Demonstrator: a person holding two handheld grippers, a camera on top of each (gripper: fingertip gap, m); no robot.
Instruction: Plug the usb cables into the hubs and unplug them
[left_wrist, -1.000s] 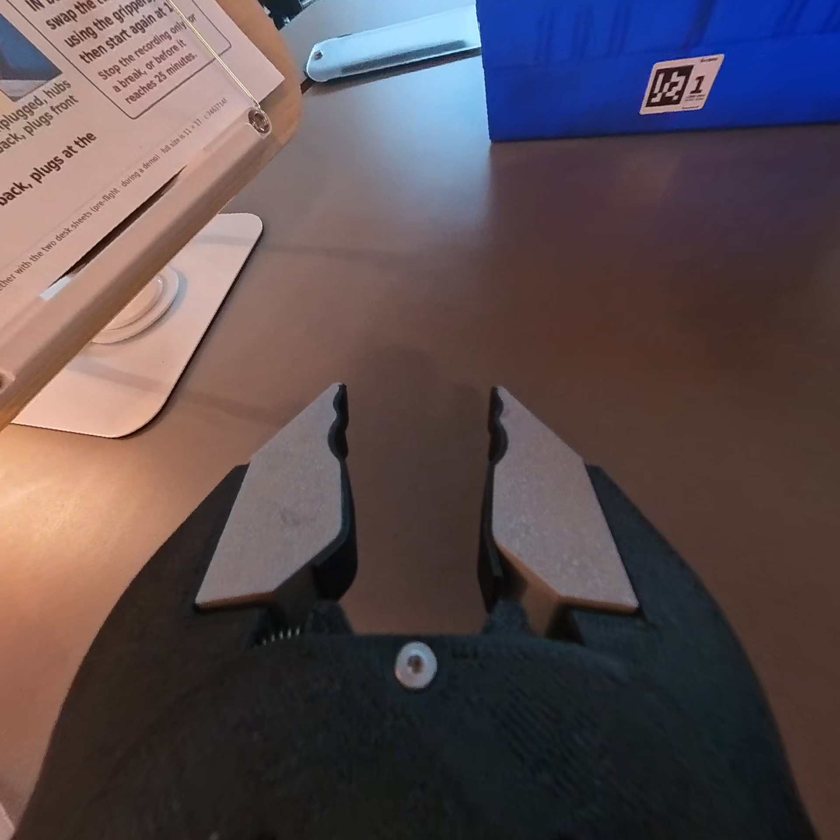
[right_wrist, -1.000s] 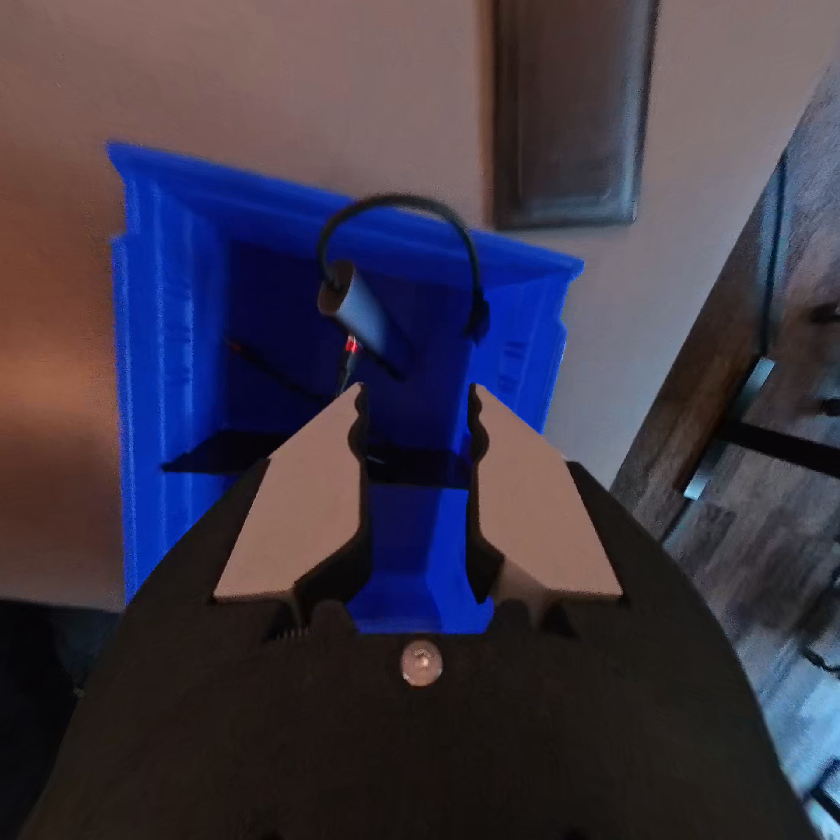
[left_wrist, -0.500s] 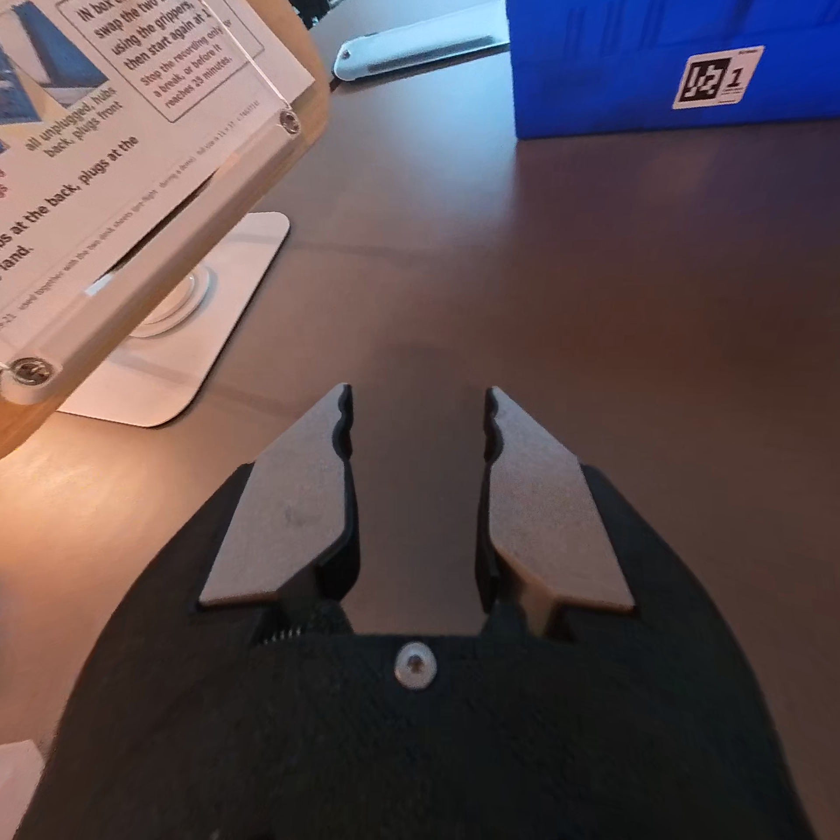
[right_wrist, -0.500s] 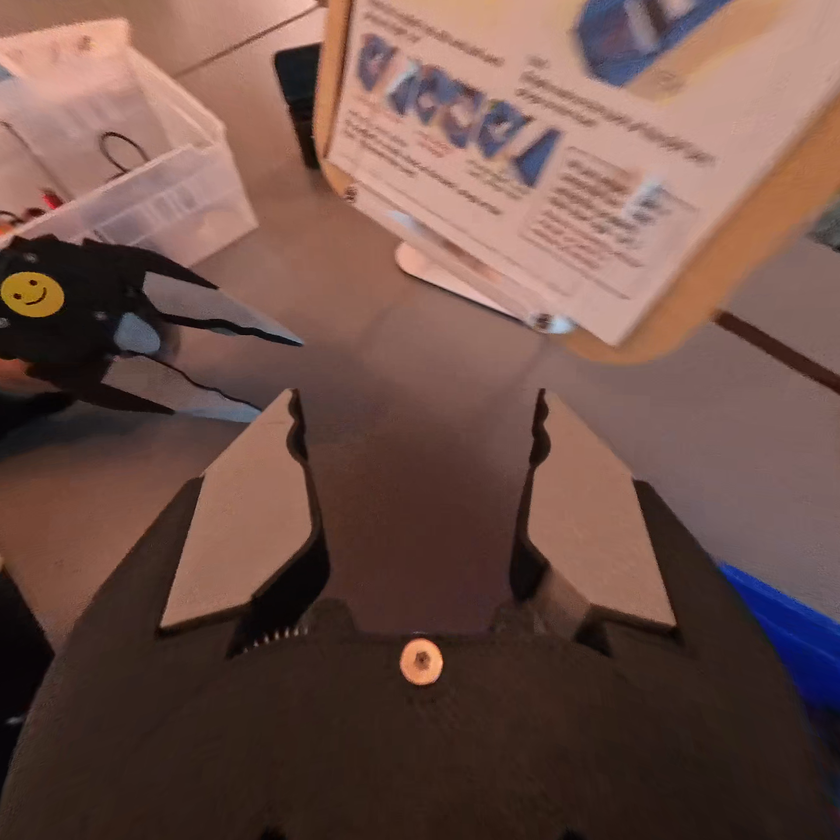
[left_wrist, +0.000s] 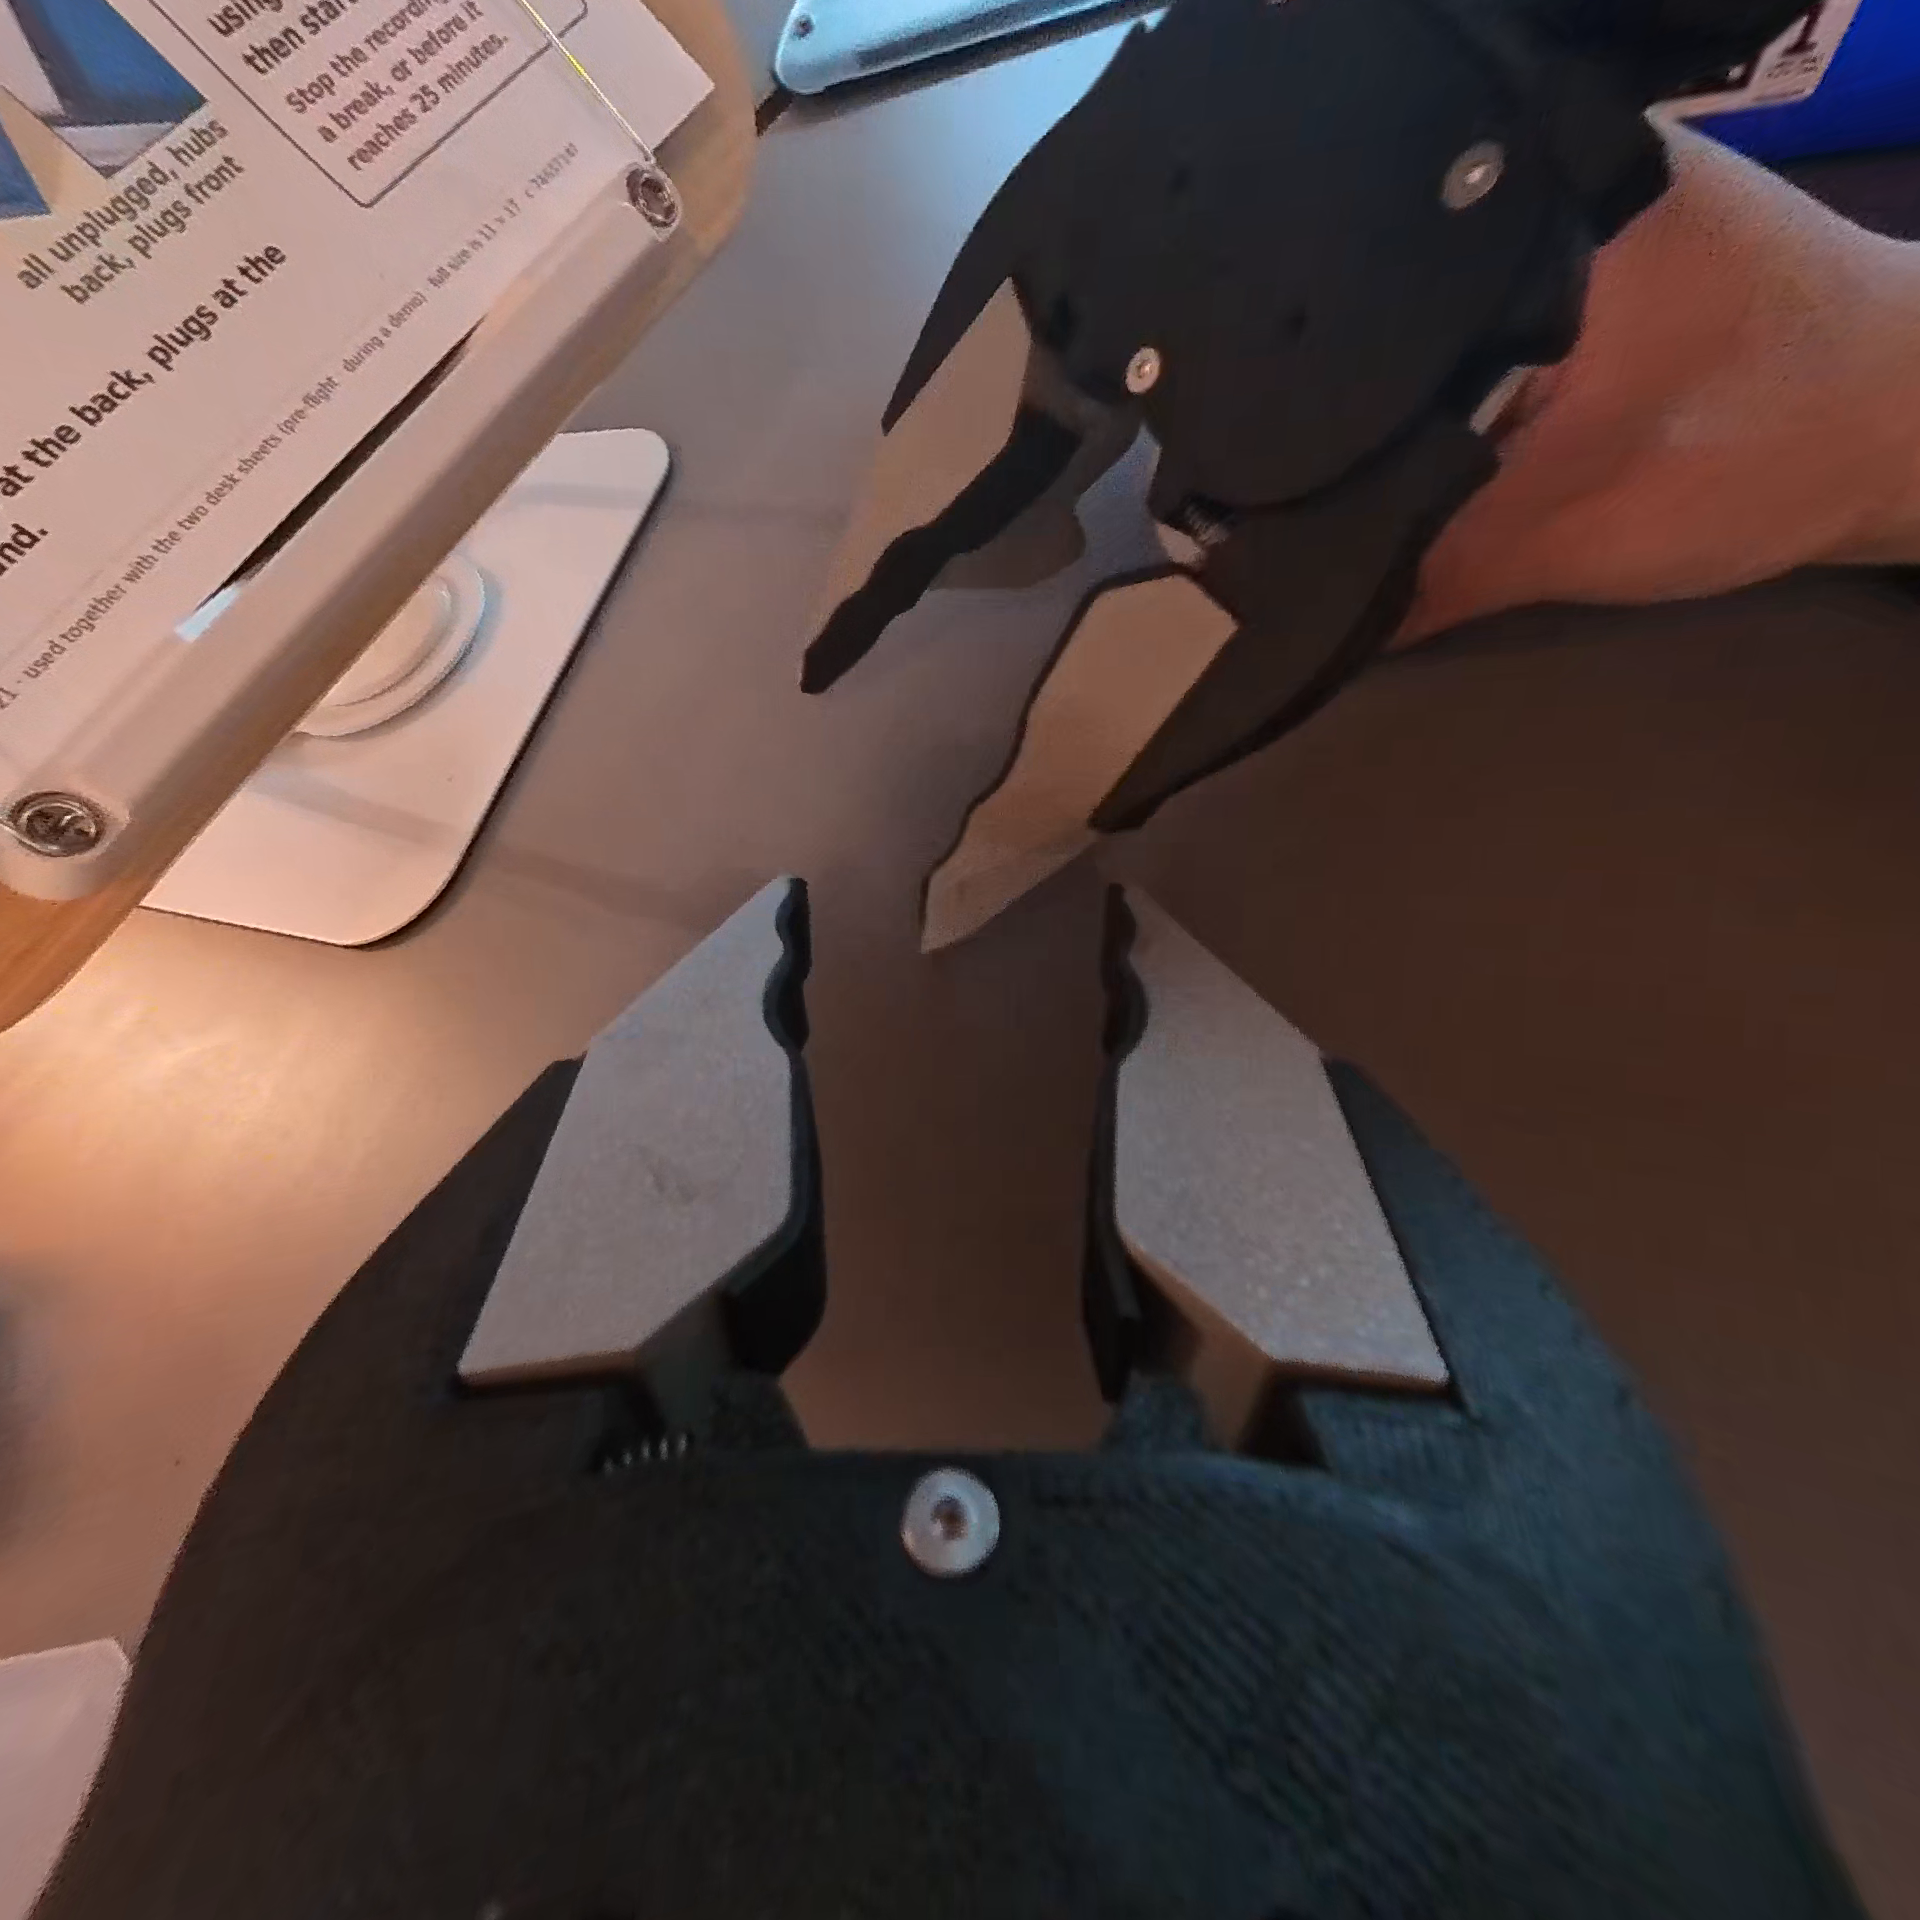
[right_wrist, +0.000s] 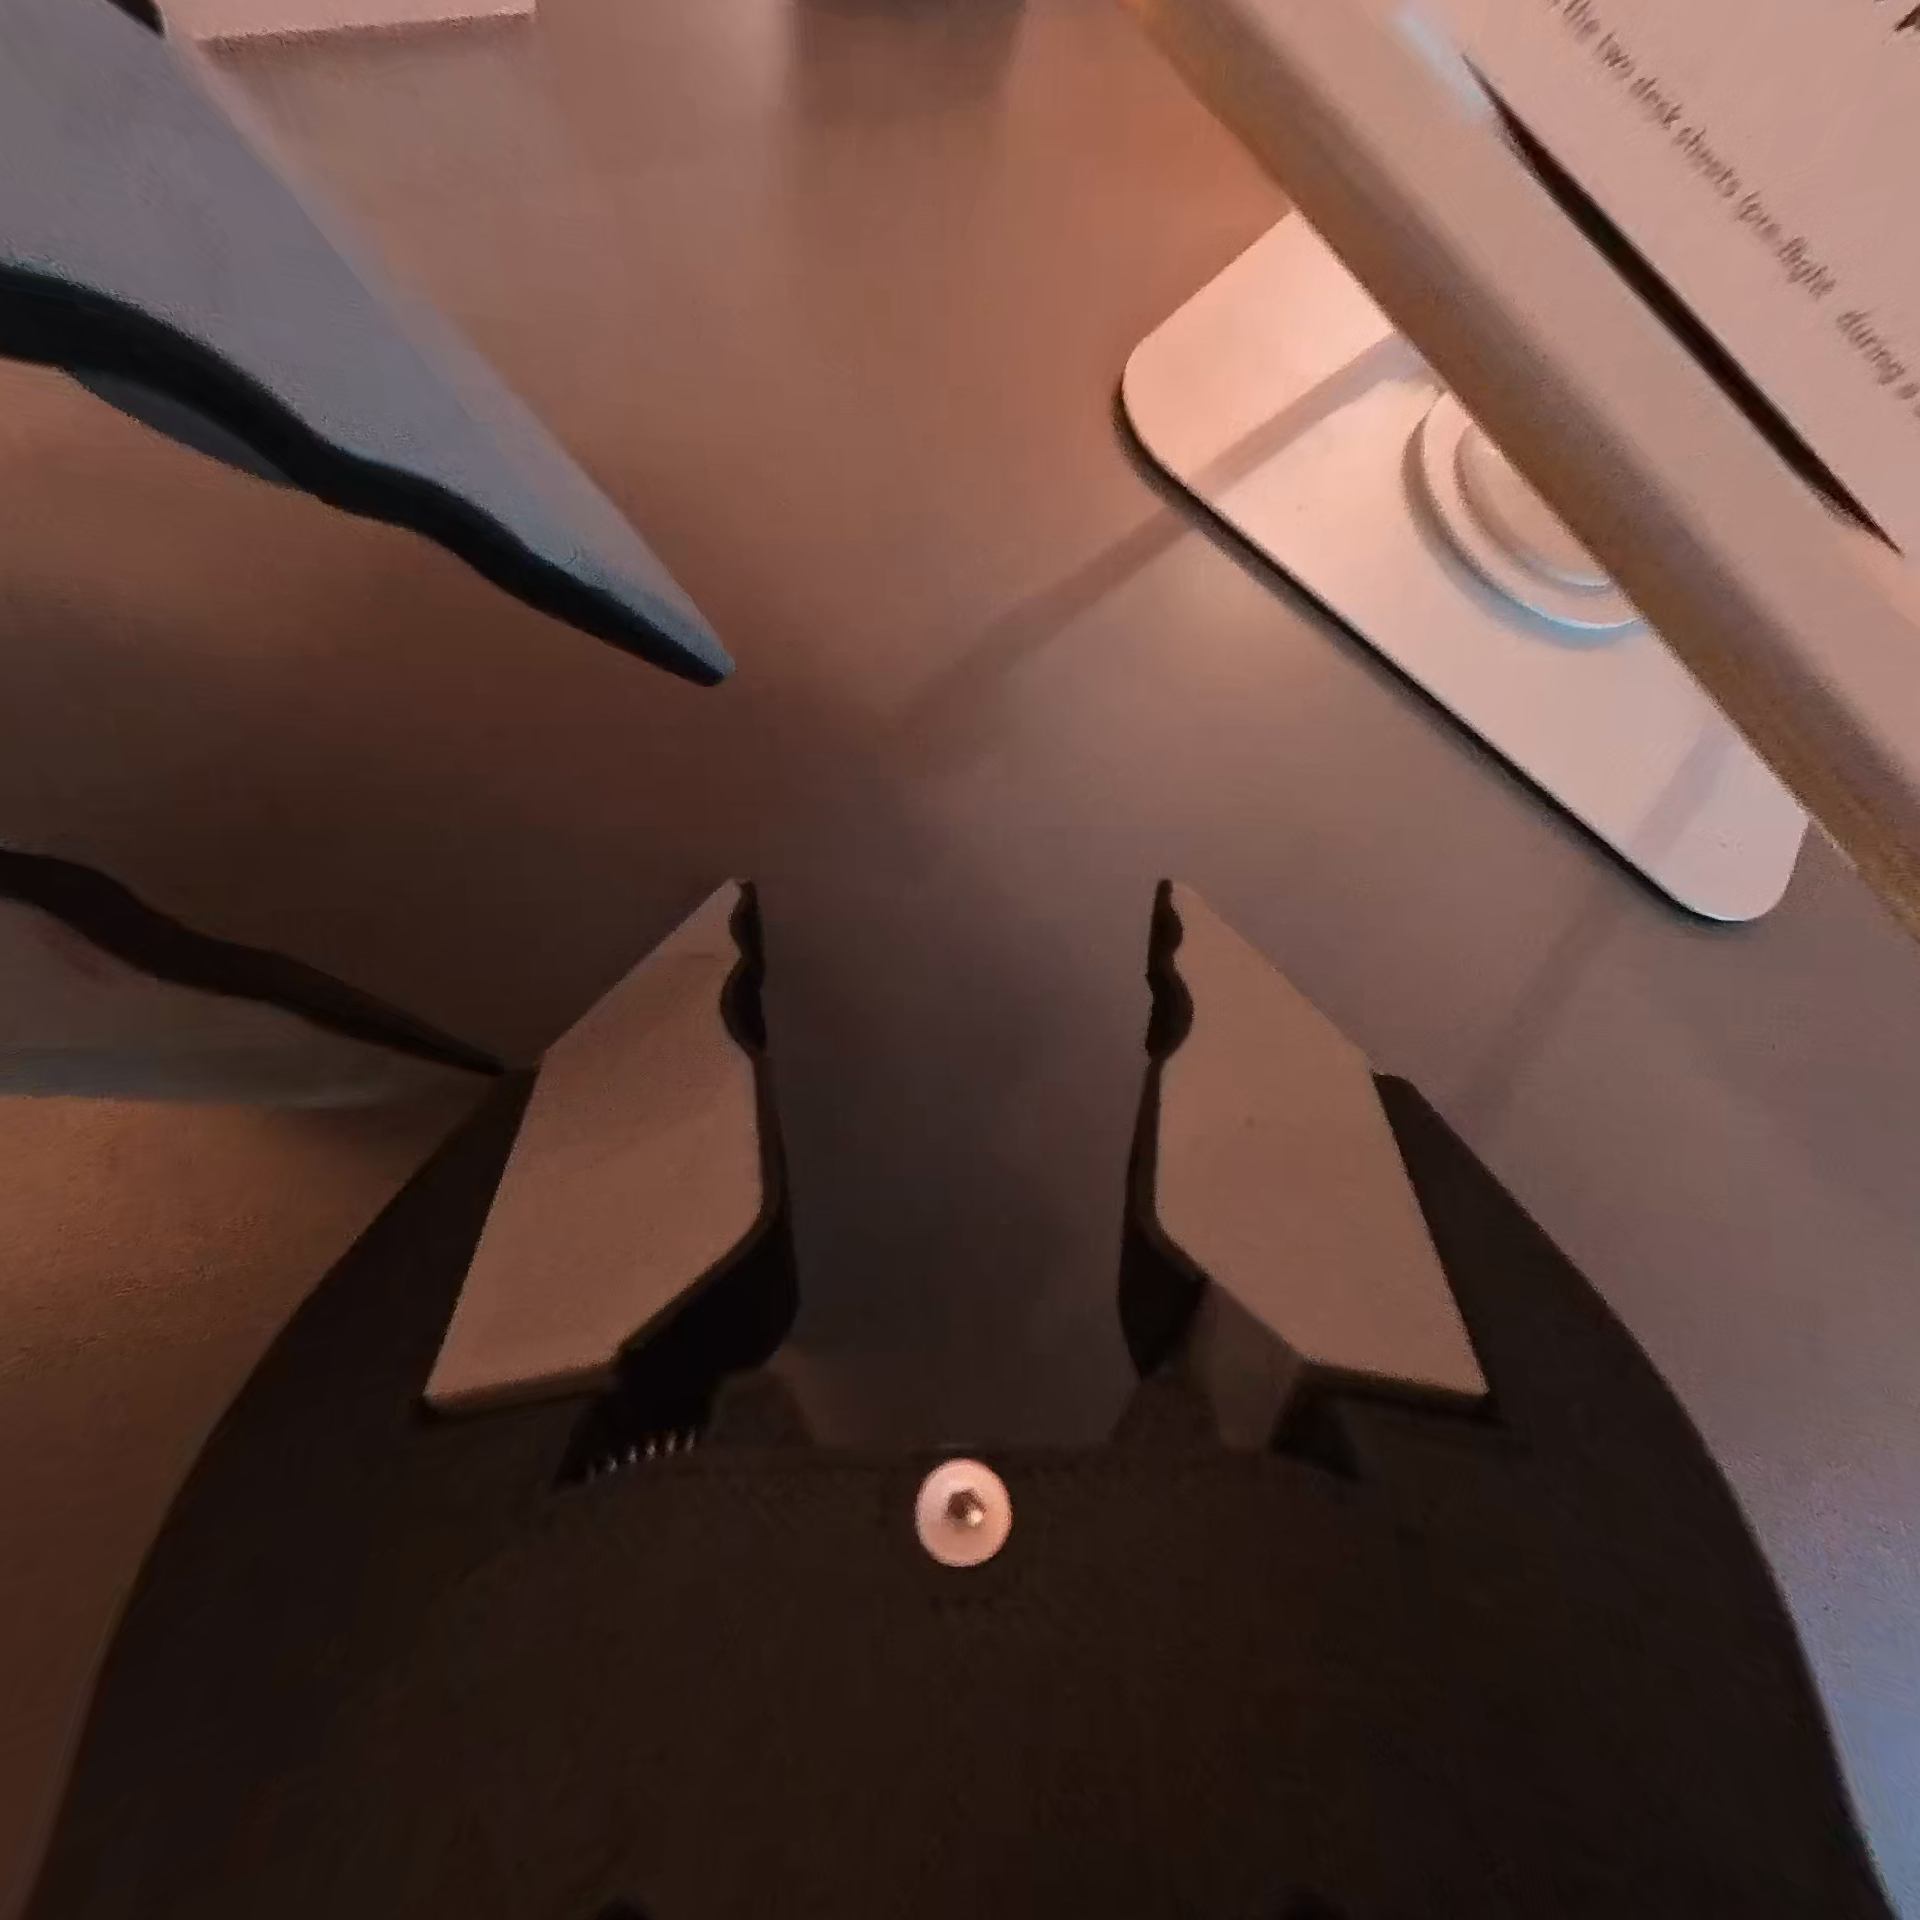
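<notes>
No cable or hub in sight, so plugging progress is anyone's guess. Left gripper (left_wrist: 951, 925) and right gripper (right_wrist: 951, 925) both spread, empty, over bare tabletop (left_wrist: 1507, 935).

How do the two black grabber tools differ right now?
The left gripper points ahead across the dark table, level with it; the right gripper comes in from the far right, angled down, with a hand gripping it. In their own views, the right gripper's jaws stand somewhat wider apart than the left's. Both are black with grey fingers, open and empty.
</notes>
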